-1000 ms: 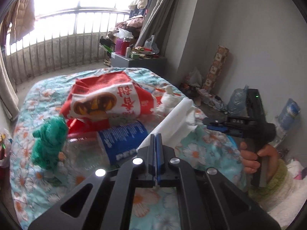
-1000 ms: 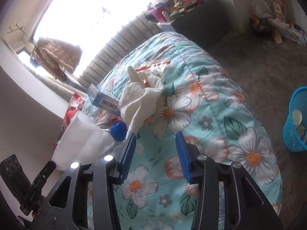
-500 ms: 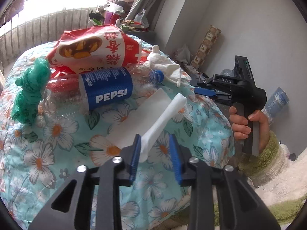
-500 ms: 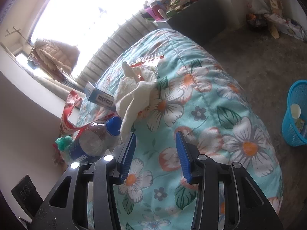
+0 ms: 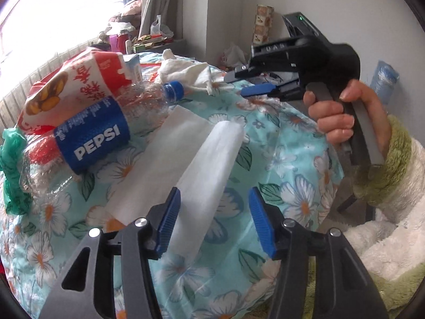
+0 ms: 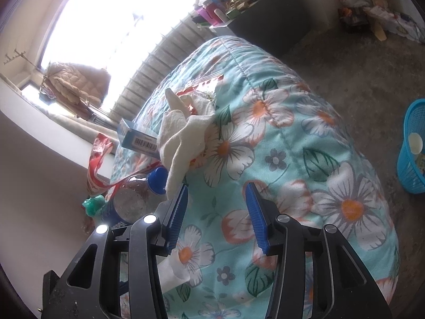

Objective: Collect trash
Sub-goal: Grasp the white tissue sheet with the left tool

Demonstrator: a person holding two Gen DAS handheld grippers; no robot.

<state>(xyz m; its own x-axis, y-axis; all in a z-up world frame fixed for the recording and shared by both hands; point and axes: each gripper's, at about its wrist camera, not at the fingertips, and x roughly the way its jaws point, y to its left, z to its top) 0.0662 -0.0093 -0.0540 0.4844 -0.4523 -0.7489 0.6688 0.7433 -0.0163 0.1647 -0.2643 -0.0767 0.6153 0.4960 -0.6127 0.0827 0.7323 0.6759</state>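
Trash lies on a floral bedspread (image 5: 281, 159). A flat white tissue sheet (image 5: 196, 159) lies right in front of my open left gripper (image 5: 215, 218), one edge reaching between the fingers. Behind it lie a crushed Pepsi bottle (image 5: 93, 135), a red-and-white snack bag (image 5: 77, 85), a green plastic bag (image 5: 10, 170) and a crumpled white cloth (image 5: 186, 71). My right gripper (image 6: 216, 212) is open and empty above the bedspread, just right of the bottle's blue cap (image 6: 156, 180) and the crumpled cloth (image 6: 183, 133). It also shows in the left wrist view (image 5: 255, 85).
A blue mesh waste basket (image 6: 411, 148) stands on the floor right of the bed. A small blue barcoded box (image 6: 138, 138) lies behind the cloth. A cluttered grey cabinet (image 6: 255, 8) stands by the balcony railing. Bags and a water bottle sit along the wall.
My left gripper has opened and let go of the white tissue, which now lies flat on the bedspread. The right gripper stays open and has drifted slightly.
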